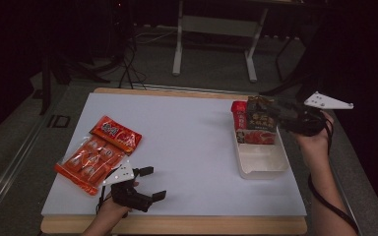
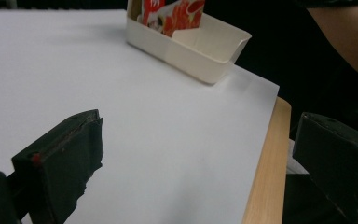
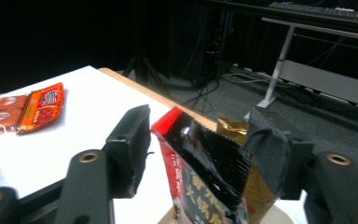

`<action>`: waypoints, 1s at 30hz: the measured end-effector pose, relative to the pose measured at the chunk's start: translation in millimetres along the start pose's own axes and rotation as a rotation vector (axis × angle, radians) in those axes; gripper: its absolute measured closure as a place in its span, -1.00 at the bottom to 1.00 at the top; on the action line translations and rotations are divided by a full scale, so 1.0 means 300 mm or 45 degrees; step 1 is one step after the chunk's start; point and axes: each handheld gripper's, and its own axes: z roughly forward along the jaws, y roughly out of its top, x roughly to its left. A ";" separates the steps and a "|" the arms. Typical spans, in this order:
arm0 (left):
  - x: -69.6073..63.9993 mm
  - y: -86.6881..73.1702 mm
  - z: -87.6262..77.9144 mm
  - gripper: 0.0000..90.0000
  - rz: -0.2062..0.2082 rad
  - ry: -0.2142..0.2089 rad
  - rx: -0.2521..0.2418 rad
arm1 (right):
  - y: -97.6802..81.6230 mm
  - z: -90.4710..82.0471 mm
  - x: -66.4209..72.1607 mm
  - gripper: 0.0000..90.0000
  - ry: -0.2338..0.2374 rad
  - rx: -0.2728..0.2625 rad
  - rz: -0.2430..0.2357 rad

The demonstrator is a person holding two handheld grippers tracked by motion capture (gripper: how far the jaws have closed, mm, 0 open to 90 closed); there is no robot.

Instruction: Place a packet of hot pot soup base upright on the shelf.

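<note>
Your right gripper (image 3: 196,154) jaws are spread, black packet (image 3: 209,172) standing between them, pads not pressing; it sits in the white bin (image 1: 261,164) at the table's 2 o'clock.

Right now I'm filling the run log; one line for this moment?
left gripper open, idle | right gripper open around dark packet | packets upright in tray

A glossy black-and-red snack packet (image 3: 205,172) is standing upright at the far end of a cream tray (image 1: 261,164), which is sitting near the worktop's right edge, a gold-topped packet (image 3: 254,189) standing just behind it.
</note>
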 end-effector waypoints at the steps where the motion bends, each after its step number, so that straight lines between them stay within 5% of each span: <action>1: -0.002 0.001 -0.002 -0.90 0.002 0.006 -0.003 | 0.005 -0.007 0.023 -0.25 0.024 -0.006 0.002; 3: -0.003 0.002 -0.003 -0.89 -0.017 0.011 0.002 | 0.007 -0.013 0.052 -0.35 0.025 -0.007 0.005; 5: 0.000 0.008 -0.004 -0.89 -0.075 0.023 0.070 | 0.006 -0.021 0.080 -0.36 0.030 -0.011 0.003; 11: 0.003 0.014 -0.010 -0.94 -0.105 0.052 0.134 | -0.008 -0.027 0.144 -0.54 0.054 -0.009 0.031; 15: -0.003 0.020 -0.026 -0.94 -0.050 0.104 0.123 | -0.034 -0.038 0.197 -0.69 0.066 -0.022 0.076; 20: 0.006 0.038 -0.051 -0.89 -0.030 0.140 0.090 | -0.083 -0.062 0.234 -0.76 0.150 -0.060 0.132; 23: 0.013 0.044 -0.060 -0.86 -0.017 0.140 0.090 | -0.099 -0.066 0.249 -0.76 0.140 -0.042 0.125; 30: 0.040 0.069 -0.117 -0.70 0.038 0.177 0.085 | -0.172 -0.091 0.311 -0.70 0.239 -0.040 0.077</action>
